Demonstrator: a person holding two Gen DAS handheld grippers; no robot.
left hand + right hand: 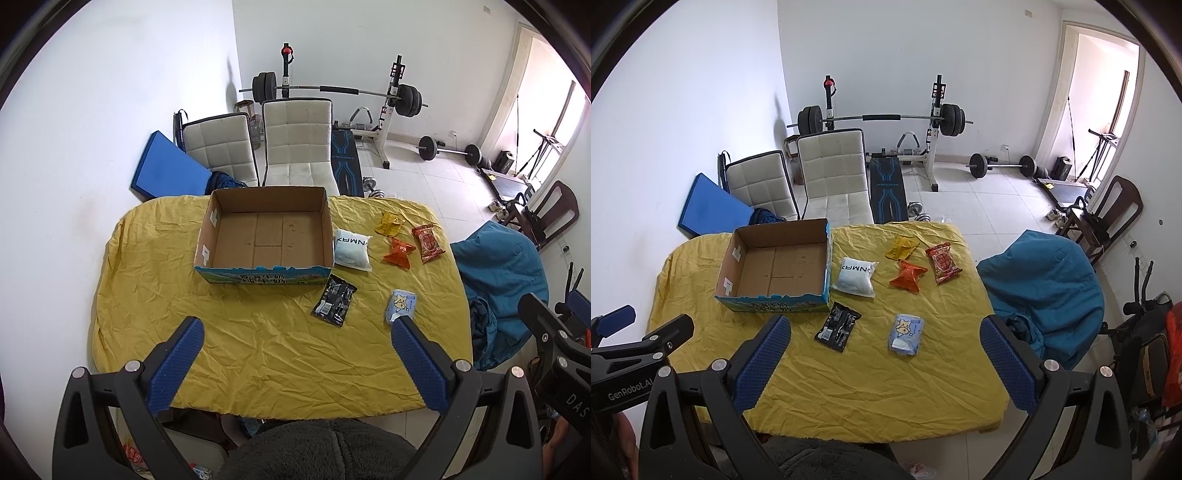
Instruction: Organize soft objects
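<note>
An empty open cardboard box (264,236) (775,264) stands at the back left of the yellow-covered table (258,350) (868,384). To its right lie several soft packets: a white pouch (351,251) (855,277), a black packet (334,300) (836,325), a light blue packet (400,304) (905,334), an orange packet (399,253) (908,275), a red packet (427,243) (942,262) and a yellow packet (389,223) (902,248). My left gripper (295,328) and my right gripper (884,326) are both open and empty, held above the table's near edge.
Two white chairs (295,144) (833,170) stand behind the table, with a blue mat (166,166) leaning on the wall. A teal-covered seat (1045,295) is right of the table. A weight bench and barbells (886,118) fill the back of the room.
</note>
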